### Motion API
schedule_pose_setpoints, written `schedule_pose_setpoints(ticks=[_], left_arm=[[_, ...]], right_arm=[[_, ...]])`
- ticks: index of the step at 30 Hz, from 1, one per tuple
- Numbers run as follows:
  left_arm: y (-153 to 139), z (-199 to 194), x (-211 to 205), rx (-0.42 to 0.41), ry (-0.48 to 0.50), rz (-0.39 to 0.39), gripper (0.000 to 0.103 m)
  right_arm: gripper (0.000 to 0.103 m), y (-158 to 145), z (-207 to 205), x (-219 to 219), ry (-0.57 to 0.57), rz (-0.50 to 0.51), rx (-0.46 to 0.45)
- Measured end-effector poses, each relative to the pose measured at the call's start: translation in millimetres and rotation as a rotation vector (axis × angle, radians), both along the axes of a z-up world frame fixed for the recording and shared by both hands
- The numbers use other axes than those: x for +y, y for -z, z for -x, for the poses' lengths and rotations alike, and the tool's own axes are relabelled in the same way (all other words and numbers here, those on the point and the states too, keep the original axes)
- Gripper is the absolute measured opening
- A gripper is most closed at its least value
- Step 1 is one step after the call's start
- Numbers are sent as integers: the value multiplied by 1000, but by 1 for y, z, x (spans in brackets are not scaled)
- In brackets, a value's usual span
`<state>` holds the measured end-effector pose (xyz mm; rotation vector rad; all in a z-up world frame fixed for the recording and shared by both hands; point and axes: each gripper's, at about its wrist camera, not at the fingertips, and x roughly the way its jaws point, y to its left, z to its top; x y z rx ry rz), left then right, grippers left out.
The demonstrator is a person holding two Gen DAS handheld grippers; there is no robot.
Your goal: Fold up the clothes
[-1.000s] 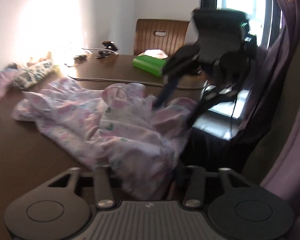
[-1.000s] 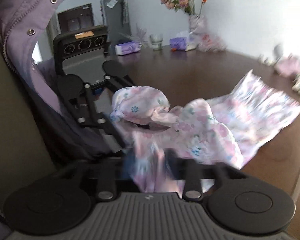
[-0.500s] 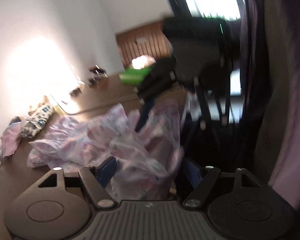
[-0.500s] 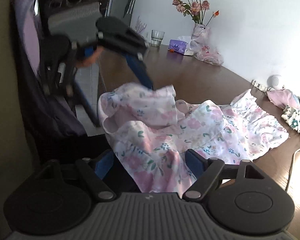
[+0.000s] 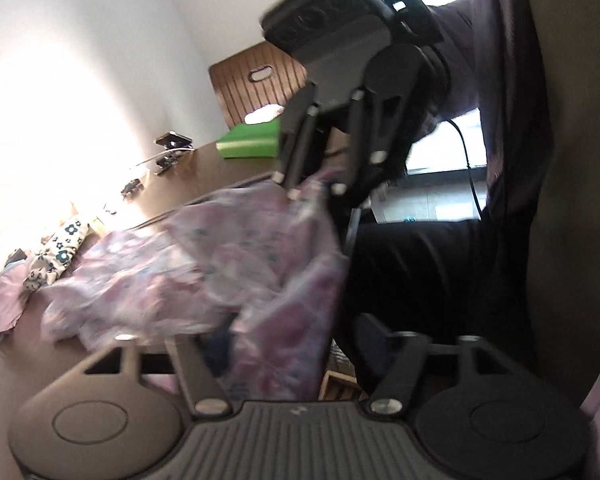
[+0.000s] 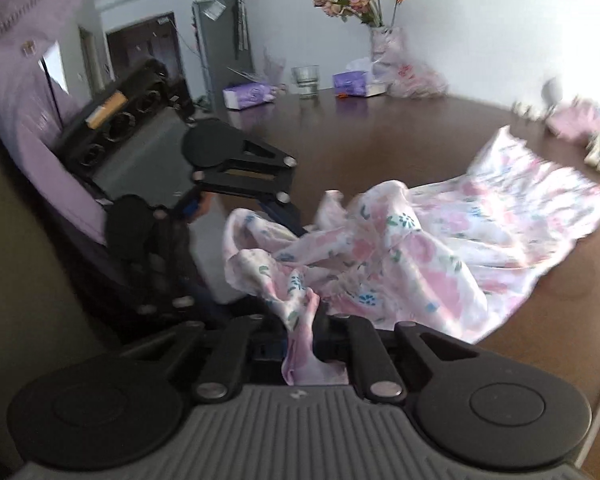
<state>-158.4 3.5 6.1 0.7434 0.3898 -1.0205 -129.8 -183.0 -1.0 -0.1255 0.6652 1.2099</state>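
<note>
Seemingly, from the left wrist view, the left gripper [image 5: 284, 344] was seen with its jaws just closing around a bunched fold of the thin floral garment [image 5: 228, 264]; a firm pinch could not be confirmed, so that corner might slip out. From the right wrist view, the right gripper [image 6: 304, 340] was clamped on a crumpled hem, the silky cloth spreading ahead across the brown table [image 6: 400, 140].

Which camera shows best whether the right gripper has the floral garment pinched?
The right wrist view: the right gripper is shut on a bunched edge of the floral garment, in plain sight. The left wrist view shows it only from outside, blurred, its fingertips buried in cloth.
</note>
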Motion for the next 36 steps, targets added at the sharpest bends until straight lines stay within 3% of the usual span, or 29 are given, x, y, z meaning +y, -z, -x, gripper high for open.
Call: schedule_pose_setpoints(ticks=[2,5,7,9,10,12,14,19,25,27,28,29,30,32,36], left_arm=[[-9,-4,3,50,13,9,26],[-23,-14,6,173,25,26,15],[-31,-24,6,275,19,29,14],[-34,-34,4,361,-14,30,11],[-36,-39,3,408,-34,35,11],[-38,-51,4,520,-55,64,11],[-38,-60,4,574,-54,73,10],[-41,-82,1,689,-42,62,10],[-46,-85,-6,762,19,74,10],[-49,-83,-10,768,50,52,10],[-52,-82,-10,768,61,42,10],[-54,-80,-9,766,66,37,11],[-55,-75,-6,763,68,41,11],[-57,-75,-2,743,64,70,24],[-71,-73,16,654,24,166,51]], right_arm=[[8,0,-11,-10,-24,-65,118],[10,-5,-22,-15,4,-107,224],[17,-17,-13,-13,59,-90,169],[37,-29,7,-9,103,-31,16],[56,-32,20,-7,126,4,-83],[67,-29,44,-7,132,40,-218],[83,-25,64,-8,127,65,-318],[89,-8,90,-14,96,104,-454],[87,12,83,0,60,127,-615],[71,15,78,5,-7,120,-624],[47,15,73,6,-44,114,-576],[31,14,67,6,-80,107,-522],[28,14,62,4,-97,86,-470],[17,10,50,0,-108,41,-349],[14,1,7,-21,-73,-126,28]])
